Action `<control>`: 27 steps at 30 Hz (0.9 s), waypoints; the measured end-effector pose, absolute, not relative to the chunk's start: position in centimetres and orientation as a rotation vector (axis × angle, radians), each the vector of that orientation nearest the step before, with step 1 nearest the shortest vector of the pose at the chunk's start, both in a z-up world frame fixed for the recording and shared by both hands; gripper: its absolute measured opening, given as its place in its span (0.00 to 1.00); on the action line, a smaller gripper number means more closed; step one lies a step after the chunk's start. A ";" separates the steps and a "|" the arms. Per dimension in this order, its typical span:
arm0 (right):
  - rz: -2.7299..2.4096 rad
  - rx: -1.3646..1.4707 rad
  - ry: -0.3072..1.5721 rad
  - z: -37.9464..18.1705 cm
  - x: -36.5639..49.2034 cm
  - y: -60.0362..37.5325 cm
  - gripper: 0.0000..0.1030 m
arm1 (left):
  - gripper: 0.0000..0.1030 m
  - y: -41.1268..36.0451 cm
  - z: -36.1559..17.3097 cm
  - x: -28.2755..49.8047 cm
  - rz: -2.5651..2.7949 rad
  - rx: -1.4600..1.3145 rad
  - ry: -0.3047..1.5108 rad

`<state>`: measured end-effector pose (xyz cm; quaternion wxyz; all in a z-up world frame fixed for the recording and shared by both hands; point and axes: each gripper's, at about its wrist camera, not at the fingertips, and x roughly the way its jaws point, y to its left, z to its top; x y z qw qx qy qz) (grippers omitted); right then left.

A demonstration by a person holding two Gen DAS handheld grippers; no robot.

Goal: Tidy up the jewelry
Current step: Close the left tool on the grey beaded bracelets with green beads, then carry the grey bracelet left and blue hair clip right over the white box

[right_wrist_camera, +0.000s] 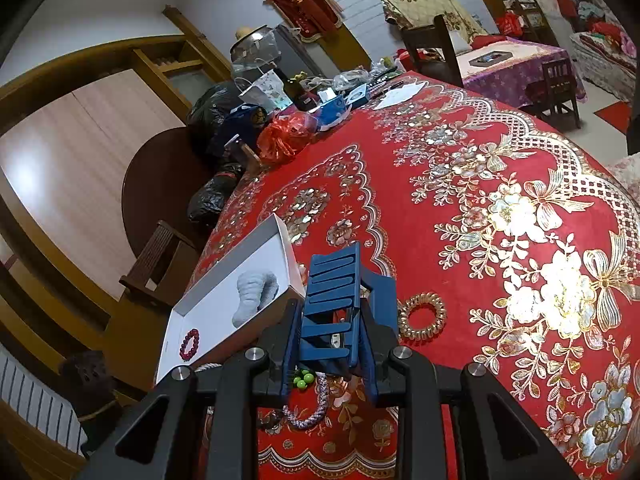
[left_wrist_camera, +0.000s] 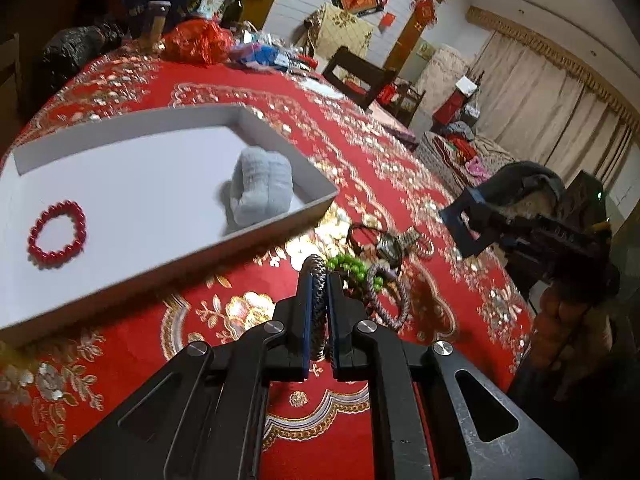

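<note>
In the left wrist view my left gripper (left_wrist_camera: 319,277) is shut on a dark braided bracelet (left_wrist_camera: 318,312), held upright just above the red cloth. Past its tips lies a pile with green beads (left_wrist_camera: 347,265), a purple-grey braided bracelet (left_wrist_camera: 394,300) and a dark corded pendant (left_wrist_camera: 385,243). To the left, the white box (left_wrist_camera: 160,276) holds a red bead bracelet (left_wrist_camera: 57,233) and a grey rolled cloth (left_wrist_camera: 262,188). My right gripper (right_wrist_camera: 330,354) is shut on a blue slatted rack (right_wrist_camera: 334,296), above the green beads (right_wrist_camera: 303,379). A gold coil ring (right_wrist_camera: 422,316) lies to its right.
The red embroidered tablecloth (right_wrist_camera: 440,160) covers a large table. Its far end is cluttered with a red plastic bag (left_wrist_camera: 196,42), black bags and a bottle (right_wrist_camera: 294,88). A dark wooden chair (left_wrist_camera: 360,76) stands beyond the table. The cloth's edge drops off at the right.
</note>
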<state>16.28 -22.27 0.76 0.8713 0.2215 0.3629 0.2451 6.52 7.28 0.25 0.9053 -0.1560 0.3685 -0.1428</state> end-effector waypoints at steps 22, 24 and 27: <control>0.487 0.268 0.729 1.2 15.4 -19.4 0.25 | 0.05 7.2 2.2 5.2 -0.088 -0.227 0.717; 0.495 0.258 0.733 1.1 15.3 -19.2 0.25 | 0.05 7.2 2.1 5.3 -0.077 -0.221 0.721; 0.498 0.244 0.739 1.0 15.3 -18.8 0.25 | 0.05 6.9 2.1 5.2 -0.018 -0.183 0.707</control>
